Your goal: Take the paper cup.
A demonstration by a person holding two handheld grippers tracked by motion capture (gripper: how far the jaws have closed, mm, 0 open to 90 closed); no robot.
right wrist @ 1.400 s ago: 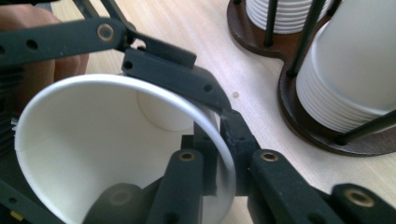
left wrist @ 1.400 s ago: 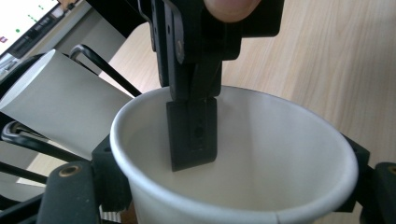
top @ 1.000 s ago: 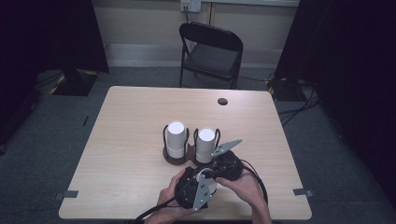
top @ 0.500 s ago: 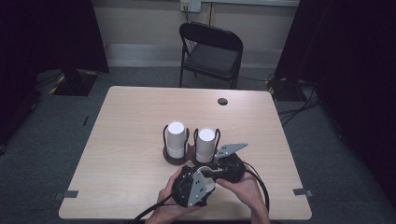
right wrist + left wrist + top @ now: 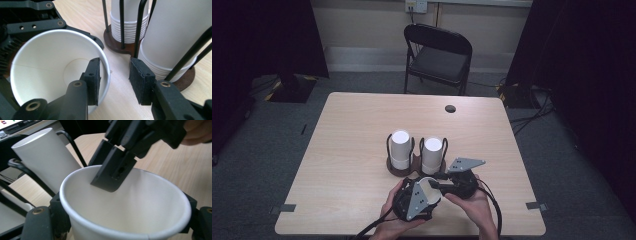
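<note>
One paper cup (image 5: 50,70) sits low centre in the high view, clamped between the left gripper's (image 5: 414,200) jaws. Right gripper (image 5: 115,80) straddles its rim, jaws apart, one pad inside, beside the cup stacks (image 5: 432,155).

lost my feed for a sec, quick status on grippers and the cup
Left gripper shut on loose cup, mouth toward right. Right gripper open, one jaw inside the rim, one outside. Cup stacks in the holder just beyond, close to the right jaw.
</note>
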